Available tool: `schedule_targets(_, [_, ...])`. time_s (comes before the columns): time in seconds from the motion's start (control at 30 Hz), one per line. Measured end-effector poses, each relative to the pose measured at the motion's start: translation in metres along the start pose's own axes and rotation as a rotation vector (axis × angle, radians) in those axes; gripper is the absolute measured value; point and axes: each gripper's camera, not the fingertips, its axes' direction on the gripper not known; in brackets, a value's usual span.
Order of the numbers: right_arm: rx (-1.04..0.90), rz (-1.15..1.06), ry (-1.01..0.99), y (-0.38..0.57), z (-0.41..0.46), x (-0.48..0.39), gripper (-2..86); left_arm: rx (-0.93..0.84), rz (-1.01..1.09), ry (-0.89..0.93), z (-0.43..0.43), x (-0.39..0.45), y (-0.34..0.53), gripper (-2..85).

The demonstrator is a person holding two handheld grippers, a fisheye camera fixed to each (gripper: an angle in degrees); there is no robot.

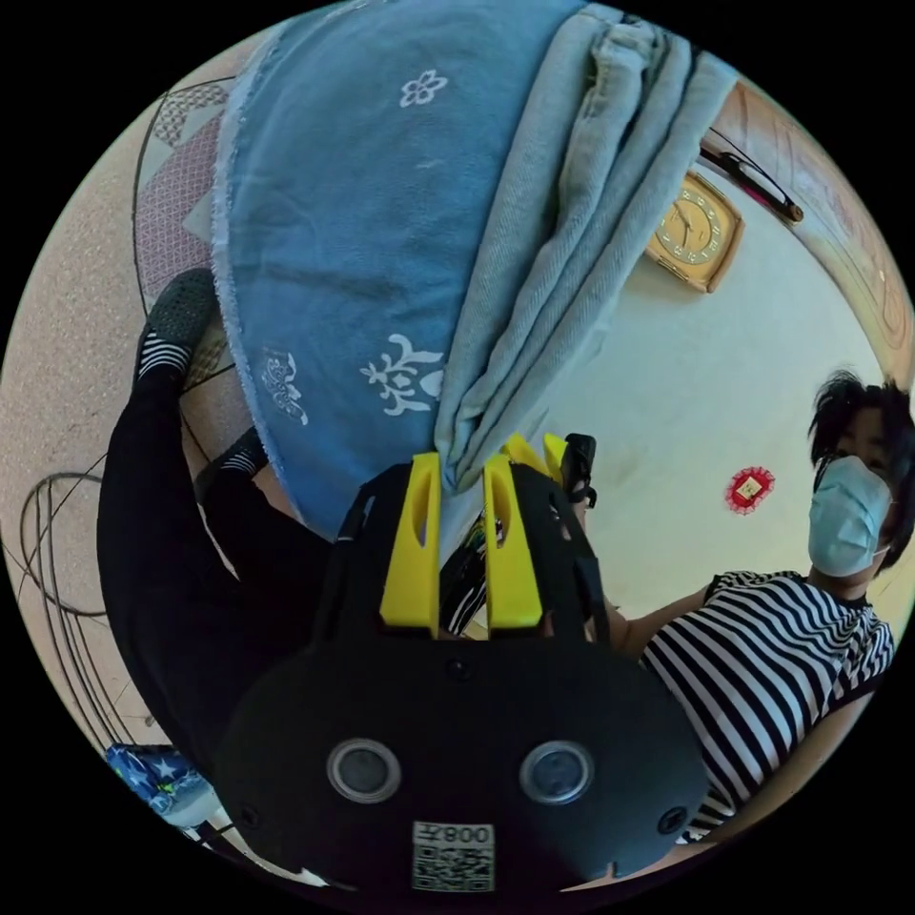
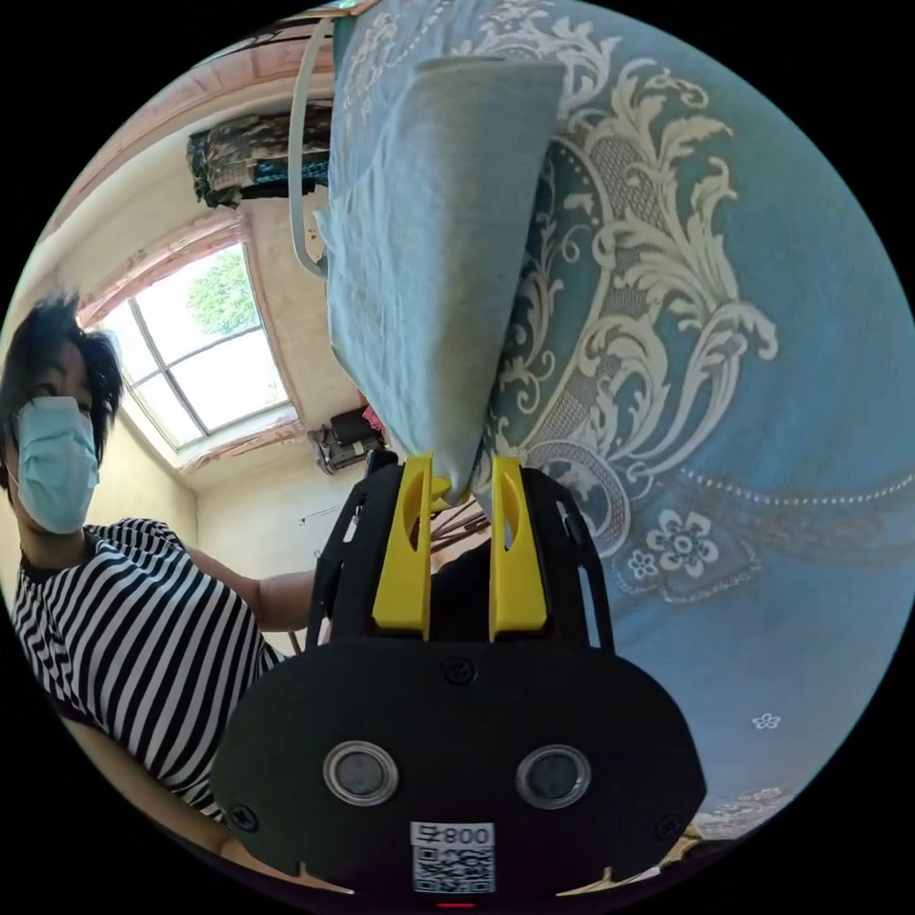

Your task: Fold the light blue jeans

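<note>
Jeans (image 1: 562,248) are dangling bunched over the blue patterned cloth (image 2: 762,381), both the left gripper (image 1: 462,477) and right gripper (image 2: 457,481) pinching denim; folding looks barely begun.

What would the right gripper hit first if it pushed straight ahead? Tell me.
The jeans: the right gripper is already shut on a bunch of them, and the denim stretches away along its line. Beyond lies the patterned blue cloth, though depth is hard to judge in this fisheye view.
</note>
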Motion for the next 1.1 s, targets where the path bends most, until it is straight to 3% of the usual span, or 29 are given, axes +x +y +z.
schedule_targets(0.27, [-0.043, -0.03, -0.188, 0.016, 0.036, 0.008, 11.9, 0.011, 0.054, 0.024, 0.013, 0.027, 0.013, 5.7])
schedule_targets(0.4, [-0.007, 0.015, -0.352, 0.027, 0.046, 0.014, 6.8, 0.024, 0.066, 0.026, 0.021, 0.033, 0.017, 6.5])
schedule_targets(0.5, [-0.009, -0.017, -0.296, 0.042, 0.042, 0.006, 3.0, 0.039, 0.079, 0.026, 0.02, 0.032, 0.024, 8.4])
schedule_targets(0.73, [0.001, -0.069, -0.293, 0.084, 0.031, -0.017, 0.5, 0.336, 0.08, 0.193, 0.0, 0.019, 0.001, 17.8])
schedule_targets(0.9, [0.032, -0.088, -0.337, 0.127, 0.021, -0.035, 0.0, 0.4, 0.16, 0.243, 0.02, 0.037, -0.031, 18.3])
schedule_targets(1.1, [0.05, -0.156, -0.334, 0.176, 0.007, -0.063, -0.1, 0.536, 0.115, 0.293, 0.054, 0.041, -0.047, 14.8])
